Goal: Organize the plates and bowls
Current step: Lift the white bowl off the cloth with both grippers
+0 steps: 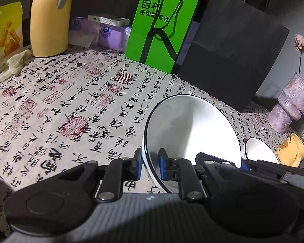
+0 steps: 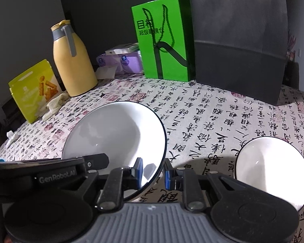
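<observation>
Both tools point forward and down over the bench, each pinching the same large white plate by its dark rim from opposite sides. The left tool (image 1: pixel 150 163) grips the plate (image 1: pixel 192 139) at its left edge, one blue pad on the outer face and the other on the inner face, the jaws nearly together with only the rim between them. In the right wrist view the right tool (image 2: pixel 152 171) does the same at the plate's (image 2: pixel 115 139) right edge, one pad inside the dish, the other just outside it. The left tool's black body (image 2: pixel 50 170) shows at the plate's far left in that view. The plate is tilted, its hollow facing the cameras; whether its underside touches the cloth cannot be told.

A smaller white bowl (image 2: pixel 273 172) sits on the bench to the right of the plate, apart from it; in the left view it (image 1: pixel 261 151) peeks out behind the plate, next to a yellow mug (image 1: pixel 293 151).

The bench is covered by a cloth (image 1: pixel 71 111) printed with black calligraphy and red seals. Along its far side stand a yellow jug (image 2: pixel 73 60) with a grey handle, a yellow-green snack pack (image 2: pixel 34 89), purple tissue packs (image 2: pixel 127 62), a green paper bag (image 2: pixel 162 40) and a black bag (image 2: pixel 239 46). A purple vase (image 1: pixel 289 107) with a dried flower stands at the right. The wall behind is grey and the room is dim.
</observation>
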The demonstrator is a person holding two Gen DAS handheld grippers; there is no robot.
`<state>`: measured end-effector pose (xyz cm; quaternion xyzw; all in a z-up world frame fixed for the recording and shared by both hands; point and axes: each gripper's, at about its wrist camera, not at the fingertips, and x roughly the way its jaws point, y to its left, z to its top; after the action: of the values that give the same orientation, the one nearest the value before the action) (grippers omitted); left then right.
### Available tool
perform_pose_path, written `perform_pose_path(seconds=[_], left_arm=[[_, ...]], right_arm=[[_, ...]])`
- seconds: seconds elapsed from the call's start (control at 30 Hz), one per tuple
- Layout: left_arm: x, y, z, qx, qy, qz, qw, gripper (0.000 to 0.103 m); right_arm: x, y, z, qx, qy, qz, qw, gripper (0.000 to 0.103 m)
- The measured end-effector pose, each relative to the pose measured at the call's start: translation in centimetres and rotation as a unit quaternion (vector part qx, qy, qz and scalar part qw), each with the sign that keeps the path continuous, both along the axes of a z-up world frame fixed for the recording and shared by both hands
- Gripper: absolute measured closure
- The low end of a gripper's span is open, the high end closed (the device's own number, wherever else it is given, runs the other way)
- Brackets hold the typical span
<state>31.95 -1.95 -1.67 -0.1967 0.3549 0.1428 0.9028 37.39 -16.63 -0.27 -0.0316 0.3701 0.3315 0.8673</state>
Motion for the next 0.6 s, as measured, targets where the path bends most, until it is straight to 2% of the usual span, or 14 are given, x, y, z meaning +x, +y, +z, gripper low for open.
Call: perform_pose_path(seconds=[0.6], left_arm=[[-2.3,0.2,1.6,-0.011,-0.003,-0.003,0.9999,0.086]], right_arm=[[-2.4,0.3,1.9,-0.009,-0.024,0.001,1.000,0.086]])
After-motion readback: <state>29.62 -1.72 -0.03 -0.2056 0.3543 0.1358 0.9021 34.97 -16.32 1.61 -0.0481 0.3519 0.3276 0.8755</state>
